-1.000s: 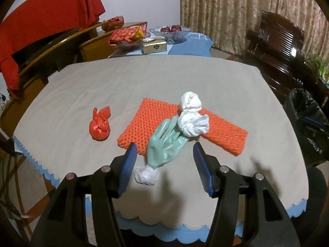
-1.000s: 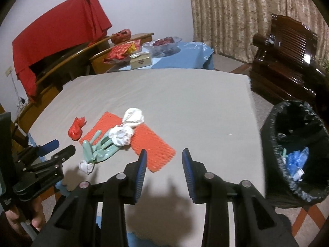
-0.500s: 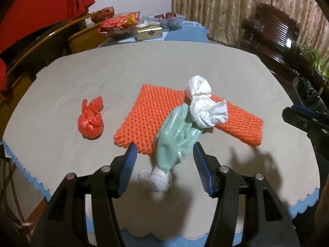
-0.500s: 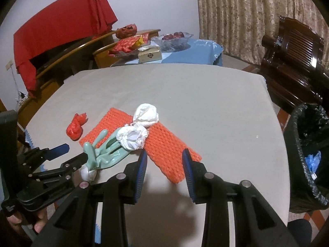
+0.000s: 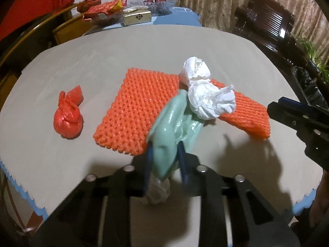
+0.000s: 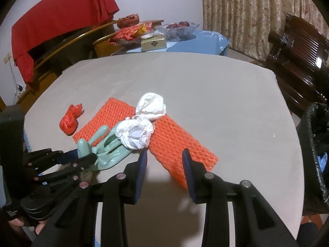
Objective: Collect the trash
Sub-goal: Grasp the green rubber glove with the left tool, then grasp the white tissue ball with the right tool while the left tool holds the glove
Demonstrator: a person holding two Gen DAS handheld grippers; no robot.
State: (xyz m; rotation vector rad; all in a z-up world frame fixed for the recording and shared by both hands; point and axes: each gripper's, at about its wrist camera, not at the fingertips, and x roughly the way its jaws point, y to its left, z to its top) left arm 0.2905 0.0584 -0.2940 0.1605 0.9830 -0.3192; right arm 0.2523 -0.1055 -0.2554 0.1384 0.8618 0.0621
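A pale green rubber glove lies on the table with its fingers on an orange foam net. My left gripper is closing its jaws on the glove's wrist, and the blue pads press it from both sides. A knotted white wad hangs at the cuff below the pads. Two crumpled white tissue balls rest on the glove and net. A knotted red bag sits to the left. My right gripper hovers open above the near end of the net, holding nothing.
A bin lined with a black bag stands off the beige table's right edge. Dark wooden chairs are at the right. A second table behind carries snack packets, a gold box and a fruit bowl.
My left gripper came down over the glove and its jaws went from wide to pinching the wrist. The right gripper moved in toward the net's near end, jaws unchanged.
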